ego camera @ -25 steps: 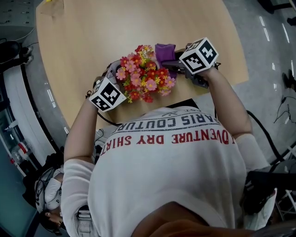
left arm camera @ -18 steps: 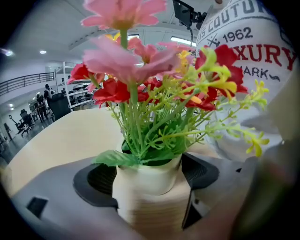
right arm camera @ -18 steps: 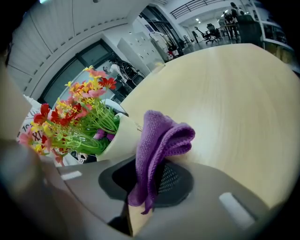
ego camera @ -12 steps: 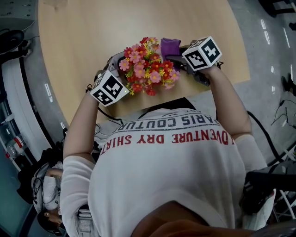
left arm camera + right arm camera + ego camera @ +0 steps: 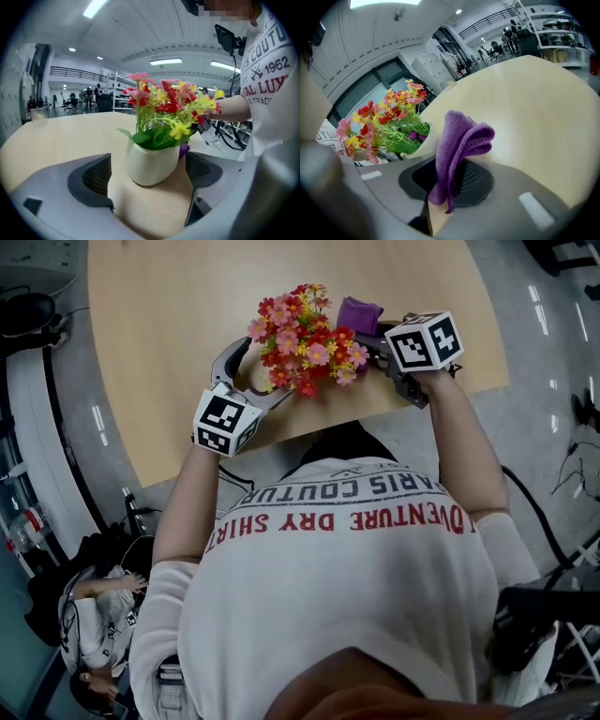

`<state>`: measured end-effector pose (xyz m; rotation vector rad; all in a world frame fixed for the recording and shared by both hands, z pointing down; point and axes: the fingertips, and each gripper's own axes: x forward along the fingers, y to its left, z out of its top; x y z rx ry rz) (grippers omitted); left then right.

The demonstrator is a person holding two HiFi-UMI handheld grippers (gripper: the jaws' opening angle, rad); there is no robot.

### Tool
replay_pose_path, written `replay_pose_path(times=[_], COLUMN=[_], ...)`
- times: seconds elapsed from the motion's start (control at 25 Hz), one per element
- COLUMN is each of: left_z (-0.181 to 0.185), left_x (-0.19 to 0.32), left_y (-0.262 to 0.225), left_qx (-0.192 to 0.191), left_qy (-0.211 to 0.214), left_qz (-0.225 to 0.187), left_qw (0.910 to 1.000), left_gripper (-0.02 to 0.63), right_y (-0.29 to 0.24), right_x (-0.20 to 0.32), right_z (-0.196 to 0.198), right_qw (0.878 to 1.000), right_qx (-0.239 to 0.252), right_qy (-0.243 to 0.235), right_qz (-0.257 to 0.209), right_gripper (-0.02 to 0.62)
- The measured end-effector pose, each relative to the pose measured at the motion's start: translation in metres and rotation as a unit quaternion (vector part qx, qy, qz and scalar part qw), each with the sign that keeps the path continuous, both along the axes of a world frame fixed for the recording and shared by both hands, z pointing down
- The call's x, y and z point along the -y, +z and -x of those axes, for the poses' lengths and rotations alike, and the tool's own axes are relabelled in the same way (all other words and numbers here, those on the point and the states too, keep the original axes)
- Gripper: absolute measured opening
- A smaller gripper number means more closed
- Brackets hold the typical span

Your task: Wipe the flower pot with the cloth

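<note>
The flower pot (image 5: 152, 164) stands on the surface (image 5: 187, 315), upper middle of the head view. The left gripper (image 5: 147, 174) straddles it to steady it, jaws opening and clear of its sides. The right gripper (image 5: 452, 180) pinches the purple cloth (image 5: 461, 136), bunched forward for wiping.

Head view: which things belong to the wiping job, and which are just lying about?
Job: pot, flowers, cloth in shut right gripper, left gripper opening with pot between its jaws, table.
Lying about: floor cables, white bundle.
</note>
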<state>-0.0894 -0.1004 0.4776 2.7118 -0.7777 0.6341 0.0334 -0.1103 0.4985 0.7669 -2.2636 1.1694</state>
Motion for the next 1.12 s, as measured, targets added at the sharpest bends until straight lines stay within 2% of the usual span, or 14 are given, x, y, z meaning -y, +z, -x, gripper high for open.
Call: replay_pose_path(times=[0.24, 0.48, 0.68, 0.92, 0.96, 1.12], left_z=[-0.004, -0.017, -0.022, -0.018, -0.018, -0.030], left_x=[-0.018, -0.014, -0.011, -0.010, -0.012, -0.011], left_y=[-0.005, -0.001, -0.007, 0.000, 0.000, 0.003], left_qx=[-0.040, -0.031, -0.028, 0.006, 0.009, 0.019], left_qy=[-0.108, -0.176, -0.193, -0.199, -0.198, -0.175], left_qz=[0.004, -0.006, -0.009, -0.020, -0.022, -0.022], left_qw=[0.9933, 0.9839, 0.9807, 0.9797, 0.9799, 0.9842], left_gripper=[0.479, 0.479, 0.479, 0.463, 0.443, 0.437], right_y=[-0.012, -0.016, -0.024, -0.019, -0.020, -0.022], right_x=[-0.021, -0.028, -0.030, -0.032, -0.034, -0.031], right_z=[0.013, 0.005, 0.004, 0.008, 0.006, -0.013], right_qw=[1.000, 1.000, 1.000, 0.998, 0.998, 0.996], right_qx=[0.003, 0.004, 0.017, 0.029, 0.032, 0.042], right_qy=[0.022, 0.021, 0.001, -0.046, -0.051, -0.082], right_qz=[-0.006, -0.015, -0.017, -0.013, -0.013, -0.015], right_gripper=[0.063, 0.063, 0.063, 0.063, 0.063, 0.063])
